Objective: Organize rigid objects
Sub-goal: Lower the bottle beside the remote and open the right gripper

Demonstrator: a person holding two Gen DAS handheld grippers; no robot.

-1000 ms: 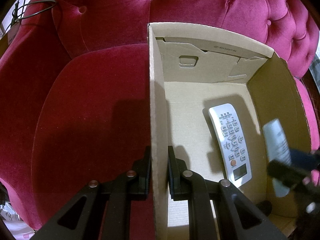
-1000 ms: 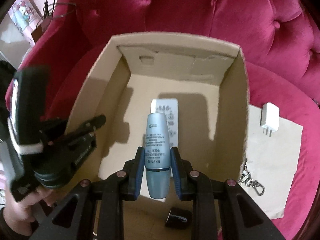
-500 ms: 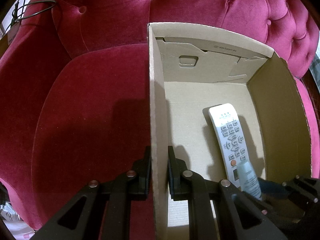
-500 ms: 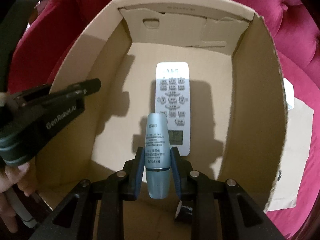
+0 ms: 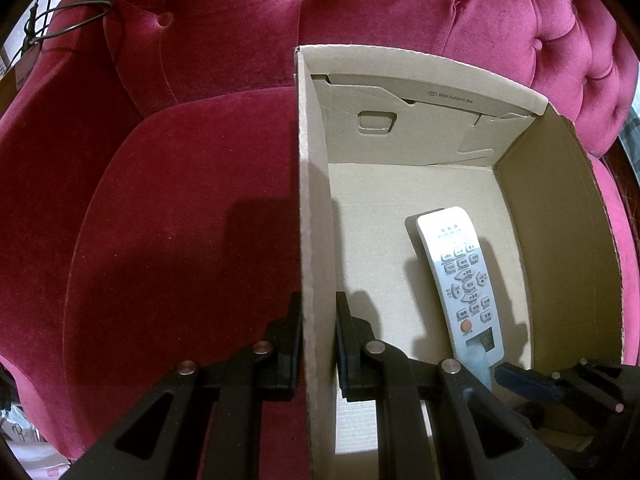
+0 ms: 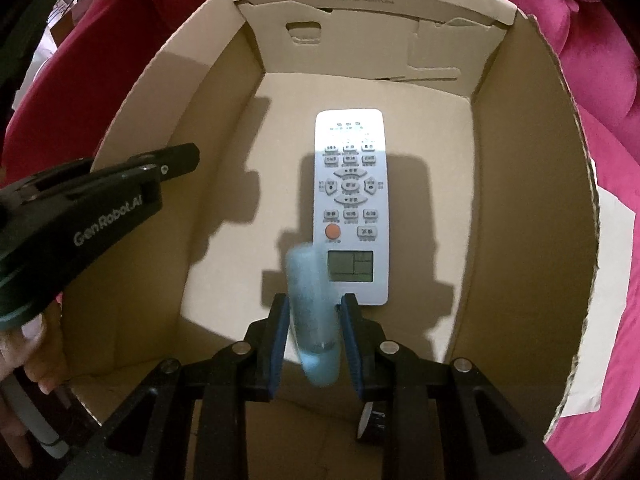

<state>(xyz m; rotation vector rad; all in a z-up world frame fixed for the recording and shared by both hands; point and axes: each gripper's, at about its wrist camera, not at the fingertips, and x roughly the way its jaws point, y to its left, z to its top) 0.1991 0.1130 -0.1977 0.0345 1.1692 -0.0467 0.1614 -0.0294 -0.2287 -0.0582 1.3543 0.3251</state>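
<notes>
A cardboard box (image 5: 560,240) (image 6: 132,152) sits open on a red velvet sofa. A white remote (image 5: 460,280) (image 6: 351,200) lies flat on its floor. My left gripper (image 5: 316,312) is shut on the box's left wall (image 5: 314,240); it also shows in the right wrist view (image 6: 176,160). My right gripper (image 6: 314,308) is low inside the box. A light blue bottle (image 6: 312,312) sits blurred between its fingers (image 6: 280,320), which stand slightly apart from it. In the left wrist view the bottle (image 5: 478,360) lies over the remote's near end.
A small dark object (image 6: 372,420) lies on the box floor under my right gripper. A beige paper (image 6: 608,300) lies on the sofa cushion right of the box. The tufted sofa back (image 5: 360,0) rises behind the box.
My right gripper has gone down into the box with the bottle. Its fingers have spread a little and the bottle now looks blurred, slipping between them. My left gripper has not moved.
</notes>
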